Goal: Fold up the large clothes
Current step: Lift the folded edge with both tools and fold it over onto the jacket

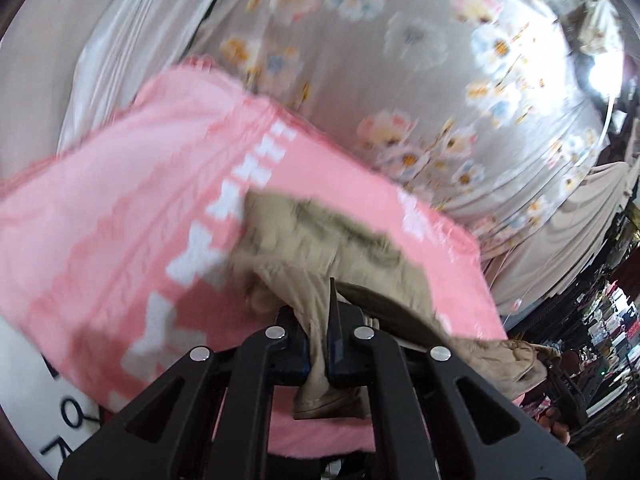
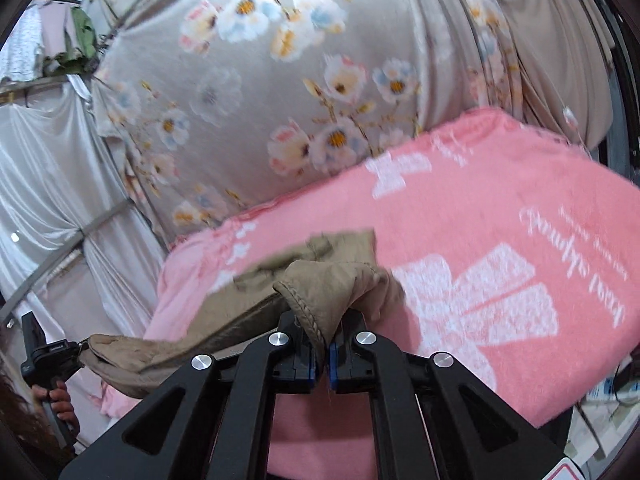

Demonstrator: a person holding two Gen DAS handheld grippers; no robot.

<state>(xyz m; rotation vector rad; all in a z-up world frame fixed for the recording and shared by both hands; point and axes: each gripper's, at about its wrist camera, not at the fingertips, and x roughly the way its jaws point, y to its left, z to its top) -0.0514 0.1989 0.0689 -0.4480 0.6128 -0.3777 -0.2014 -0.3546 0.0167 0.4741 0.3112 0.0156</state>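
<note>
On the far left of the left wrist view, white satin drapes (image 1: 132,36) hang in smooth vertical folds beside a grey floral curtain (image 1: 420,40), its blossoms pale and blurred. Below them lies a pink towel (image 1: 120,208), fuzzy terry with white blocky shapes woven in. Over it, the left gripper (image 1: 319,344) has its jaws pressed tight on a bunched fold of the khaki garment (image 1: 312,232), a matte woven cloth, creased, with a stitched hem hanging beneath the fingers. More of the garment trails off to the right, held clear of the towel.

From the right wrist view, the same drapes (image 2: 44,184) sit at left, the curtain (image 2: 280,80) fills the middle, and the towel (image 2: 500,208) spreads to the right, bearing white bow shapes and script lettering. The right gripper (image 2: 323,354) is clamped nearly closed on a rolled, seamed edge of the garment (image 2: 340,280), which sags leftward in a long band toward the other gripper's black handle (image 2: 44,356).
</note>
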